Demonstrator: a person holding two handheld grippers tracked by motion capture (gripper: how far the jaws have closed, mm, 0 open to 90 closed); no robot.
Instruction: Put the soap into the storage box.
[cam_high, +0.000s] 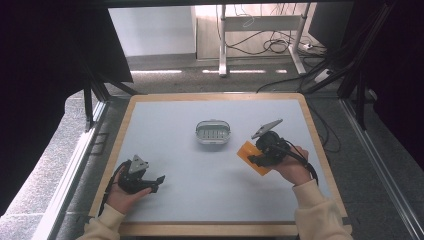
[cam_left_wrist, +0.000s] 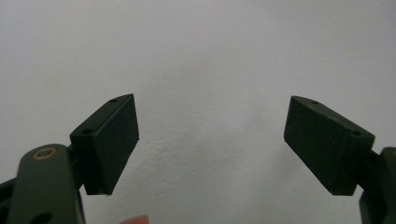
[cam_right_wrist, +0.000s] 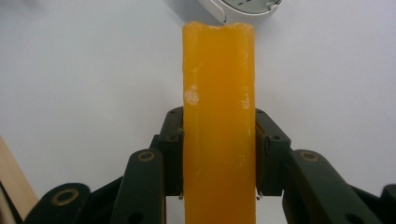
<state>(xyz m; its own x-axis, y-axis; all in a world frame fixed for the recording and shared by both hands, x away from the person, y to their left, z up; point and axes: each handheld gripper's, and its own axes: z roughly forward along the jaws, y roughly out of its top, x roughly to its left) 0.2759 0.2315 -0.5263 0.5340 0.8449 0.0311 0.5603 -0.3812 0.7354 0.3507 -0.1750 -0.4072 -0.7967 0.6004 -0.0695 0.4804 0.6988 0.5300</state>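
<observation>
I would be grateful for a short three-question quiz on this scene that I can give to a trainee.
1. True or false: the left gripper holds something between its jaws.
2. Which thing is the right gripper clamped on? A) the orange bar B) the white dish C) a cable
3. Fill in: in the high view, the white dish lies to the ____ of the orange bar on the table.

Key
1. False: its jaws stand wide apart over the bare table.
2. A: both jaws press on the bar's sides.
3. Left, and a little farther from the person; the two lie apart.
</observation>
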